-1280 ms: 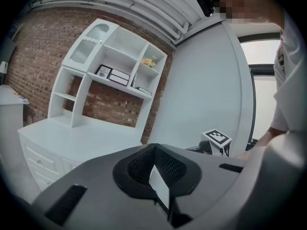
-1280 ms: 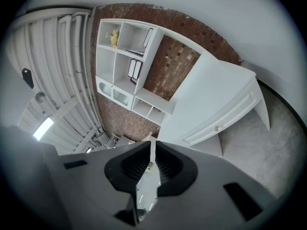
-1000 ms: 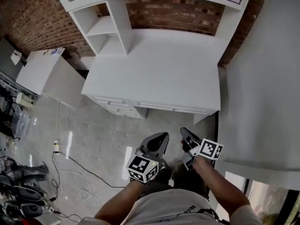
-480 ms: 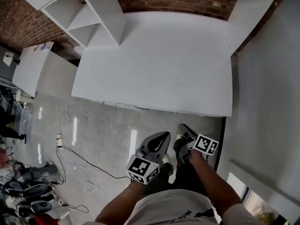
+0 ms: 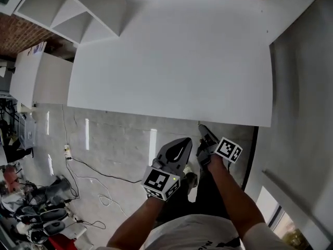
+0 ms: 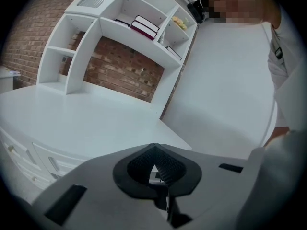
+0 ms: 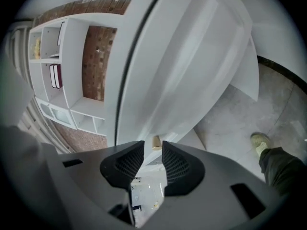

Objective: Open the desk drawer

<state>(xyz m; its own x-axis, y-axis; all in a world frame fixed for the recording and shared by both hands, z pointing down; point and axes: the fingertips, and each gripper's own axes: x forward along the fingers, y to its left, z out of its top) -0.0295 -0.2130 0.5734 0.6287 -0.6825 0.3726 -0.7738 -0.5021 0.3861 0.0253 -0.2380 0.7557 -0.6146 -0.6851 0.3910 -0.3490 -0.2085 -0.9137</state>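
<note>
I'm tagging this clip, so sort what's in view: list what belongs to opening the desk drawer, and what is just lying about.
Job in hand: desk, drawers.
Lying about: books, shelves, side cabinet, cables.

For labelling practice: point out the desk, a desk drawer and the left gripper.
desk (image 5: 171, 56), head view, bare top.
drawer (image 6: 45, 156), left gripper view, front panel.
left gripper (image 6: 153, 148), left gripper view, where fingertips meet.

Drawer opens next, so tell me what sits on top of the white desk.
Only the white shelf unit stands on the white desk top, at its back; the rest shows bare. The shelves cover the surface beneath them.
</note>
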